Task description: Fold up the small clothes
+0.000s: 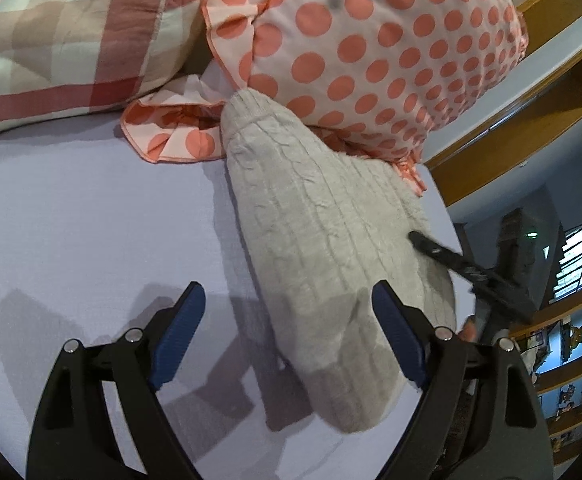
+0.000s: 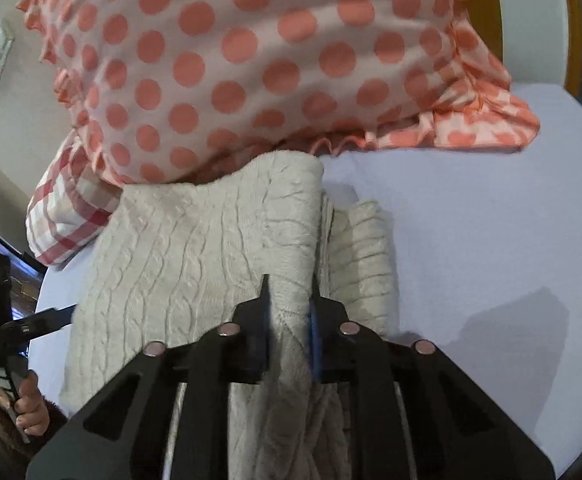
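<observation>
A cream cable-knit sweater [image 1: 323, 248] lies folded on the pale lilac bed sheet [image 1: 91, 216], its far end against the polka-dot pillow. My left gripper [image 1: 287, 300] is open just above the sweater's near end, blue pads on either side of it, holding nothing. My right gripper [image 2: 289, 300] is shut on a fold of the sweater [image 2: 195, 248] at its right edge. The right gripper also shows in the left wrist view [image 1: 451, 256], as a dark finger at the sweater's right edge. The left gripper shows at the left edge of the right wrist view [image 2: 31, 324].
A white pillow with coral dots [image 1: 371, 48] and a red-checked pillow [image 1: 59, 40] lie at the head of the bed. Wooden shelves [image 1: 571, 368] stand to the right of the bed. The sheet [image 2: 491, 220] extends to the right of the sweater.
</observation>
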A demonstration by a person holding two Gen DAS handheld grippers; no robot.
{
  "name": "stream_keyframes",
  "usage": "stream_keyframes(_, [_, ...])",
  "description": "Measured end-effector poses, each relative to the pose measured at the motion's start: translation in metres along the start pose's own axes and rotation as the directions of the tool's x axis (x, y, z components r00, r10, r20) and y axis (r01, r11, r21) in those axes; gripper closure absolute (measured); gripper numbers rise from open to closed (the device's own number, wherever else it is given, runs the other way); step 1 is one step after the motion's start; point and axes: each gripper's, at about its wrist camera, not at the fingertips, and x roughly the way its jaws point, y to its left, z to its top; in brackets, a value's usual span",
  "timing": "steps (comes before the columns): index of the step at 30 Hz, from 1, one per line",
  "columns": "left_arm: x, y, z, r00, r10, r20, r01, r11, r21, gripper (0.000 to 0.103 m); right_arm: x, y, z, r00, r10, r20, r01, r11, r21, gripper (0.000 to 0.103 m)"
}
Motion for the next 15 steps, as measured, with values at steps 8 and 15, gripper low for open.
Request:
stream_keyframes(8, [0.02, 0.005, 0.007, 0.996, -0.069, -0.059, 0.067, 0.997, -0.036, 0.016, -0.001, -0.034, 0.006, 0.997, 0.066, -0.048, -0.06, 0.991, 0.121, 0.013])
stream_keyframes(15, [0.041, 0.007, 0.011, 0.987, -0.117, -0.112, 0.108, 0.991, -0.083, 0.008, 0.027, -0.033, 0.003, 0.98, 0.145, -0.136, -0.126, 0.982, 0.14, 0.01])
